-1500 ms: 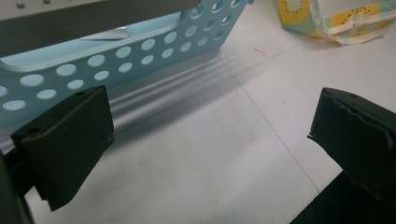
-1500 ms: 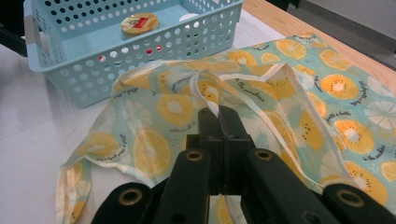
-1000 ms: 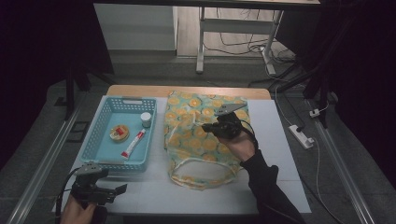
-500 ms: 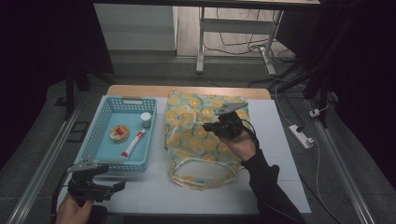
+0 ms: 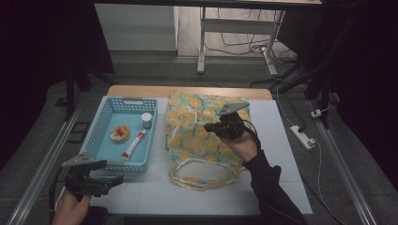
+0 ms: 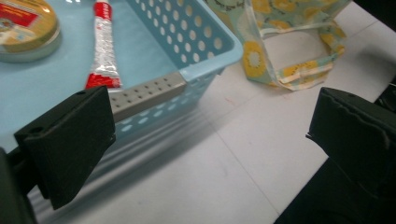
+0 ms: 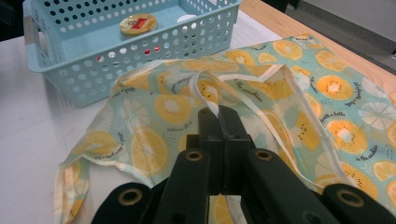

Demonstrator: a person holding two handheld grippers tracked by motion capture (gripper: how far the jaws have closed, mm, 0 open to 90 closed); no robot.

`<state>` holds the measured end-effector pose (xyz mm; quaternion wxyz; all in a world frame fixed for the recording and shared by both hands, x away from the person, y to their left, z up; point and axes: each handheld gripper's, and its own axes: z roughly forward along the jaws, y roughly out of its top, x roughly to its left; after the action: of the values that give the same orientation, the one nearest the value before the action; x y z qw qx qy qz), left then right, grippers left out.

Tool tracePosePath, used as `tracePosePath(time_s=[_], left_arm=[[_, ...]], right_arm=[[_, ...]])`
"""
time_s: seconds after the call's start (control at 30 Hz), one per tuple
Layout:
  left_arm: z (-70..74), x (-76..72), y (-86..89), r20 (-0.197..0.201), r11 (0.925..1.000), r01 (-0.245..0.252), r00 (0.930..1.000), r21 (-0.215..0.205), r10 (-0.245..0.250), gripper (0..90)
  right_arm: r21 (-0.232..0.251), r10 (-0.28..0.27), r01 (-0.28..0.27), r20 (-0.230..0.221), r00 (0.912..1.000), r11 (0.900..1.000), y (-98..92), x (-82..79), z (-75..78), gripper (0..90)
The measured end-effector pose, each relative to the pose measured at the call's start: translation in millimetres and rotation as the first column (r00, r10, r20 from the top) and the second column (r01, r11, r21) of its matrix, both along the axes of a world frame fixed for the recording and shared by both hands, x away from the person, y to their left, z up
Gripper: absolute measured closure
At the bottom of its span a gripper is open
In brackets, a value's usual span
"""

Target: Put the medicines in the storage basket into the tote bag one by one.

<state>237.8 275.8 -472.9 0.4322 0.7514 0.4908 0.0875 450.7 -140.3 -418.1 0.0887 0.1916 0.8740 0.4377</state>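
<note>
The fruit-print bag (image 5: pixel 206 136) lies flat at the middle of the white table (image 5: pixel 291 154). The right claw (image 5: pixel 212 127) sits on it, jaws pinched together on a pale strap (image 7: pixel 210 105) and a fold of the bag's cloth. At nine o'clock from the bag stands a blue basket (image 5: pixel 105 119) with a tube (image 5: pixel 133 144), a round tin (image 5: pixel 119 133) and a small jar (image 5: pixel 146 119). The left claw (image 5: pixel 116 179), at seven o'clock by the basket's near corner, gapes wide and empty above the table.

Dim high view with dark surroundings; claw views brighter, near jaws blurred.
</note>
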Motion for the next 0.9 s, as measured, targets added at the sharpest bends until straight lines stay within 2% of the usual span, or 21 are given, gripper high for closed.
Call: tracePosePath(time_s=[0.2,0.3,0.43,0.6,0.73,0.9], left_arm=[[7.1,11.7,3.4,-0.006,0.9996,0.000,1.0000,0.028,0.000,0.8],[9.4,20.8,4.9,-0.030,0.9990,0.016,0.9994,0.041,-0.014,0.8],[12.8,31.4,6.4,-0.030,0.9997,0.012,0.9995,0.020,-0.011,0.9],[14.1,46.9,5.2,-0.036,0.9965,-0.007,0.9993,0.084,0.010,1.0],[14.4,59.9,5.2,-0.039,0.9962,-0.023,0.9989,0.084,0.027,0.9],[14.2,76.0,5.3,-0.053,0.9939,-0.032,0.9979,0.105,0.038,0.6]], right_arm=[[-0.005,0.003,-0.003,-0.001,1.0000,1.000,0.7,0.3,-0.9,90.0],[-0.006,0.005,-0.005,-0.002,1.0000,1.000,0.8,0.4,-1.2,90.0],[-0.011,0.005,-0.005,-0.002,1.0000,1.000,0.9,0.5,-1.7,90.0],[-0.012,0.007,-0.007,-0.002,1.0000,1.000,1.7,0.3,-2.0,90.0],[-0.012,0.006,-0.006,-0.001,1.0000,1.000,1.7,0.2,-1.7,90.0],[-0.010,0.002,-0.002,-0.002,1.0000,1.000,1.0,0.9,-1.8,90.0]])
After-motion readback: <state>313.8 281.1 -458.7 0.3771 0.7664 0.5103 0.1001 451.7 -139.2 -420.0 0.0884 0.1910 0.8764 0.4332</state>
